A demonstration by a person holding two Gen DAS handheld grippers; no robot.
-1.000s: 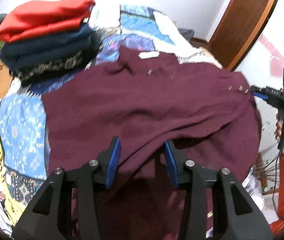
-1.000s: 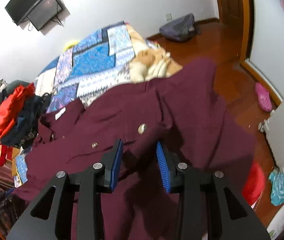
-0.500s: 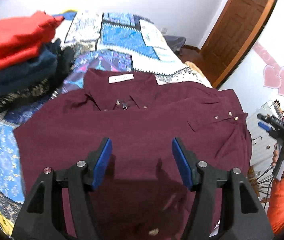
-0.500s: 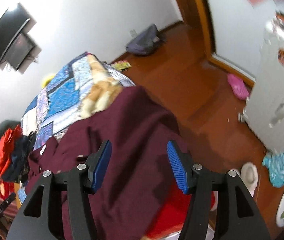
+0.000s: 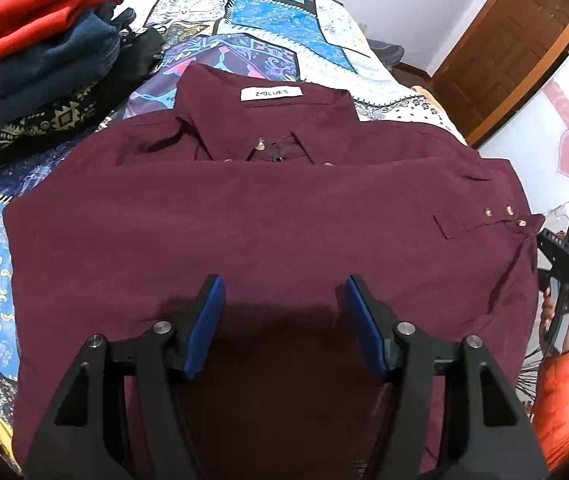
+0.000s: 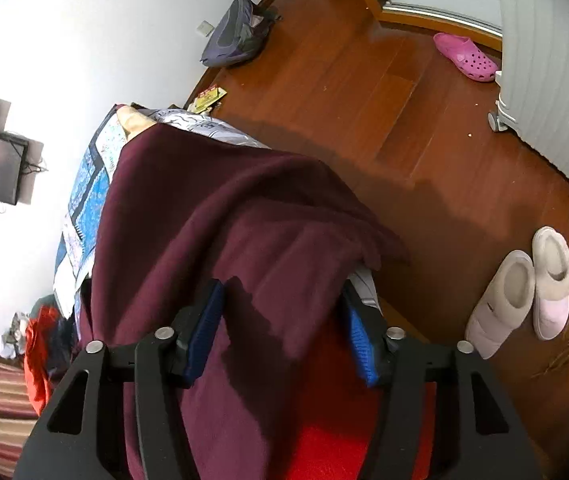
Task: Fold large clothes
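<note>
Both the left hand-held gripper (image 5: 284, 328) and right hand-held gripper (image 6: 284, 328) are spread, holding nothing, so next I would pinch the dark maroon button-up shirt (image 5: 268, 232) at its overhanging 3 o'clock side and fold it inward evenly.

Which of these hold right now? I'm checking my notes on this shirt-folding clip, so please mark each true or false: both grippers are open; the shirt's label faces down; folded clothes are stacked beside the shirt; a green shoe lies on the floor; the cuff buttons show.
1. The left gripper and right gripper are both open. True.
2. The maroon shirt has its label face down. False: the white label shows at the collar.
3. Folded clothes are stacked beside the shirt. True.
4. A green shoe lies on the floor. False: the clog is pink.
5. Cuff buttons are visible. True.
</note>
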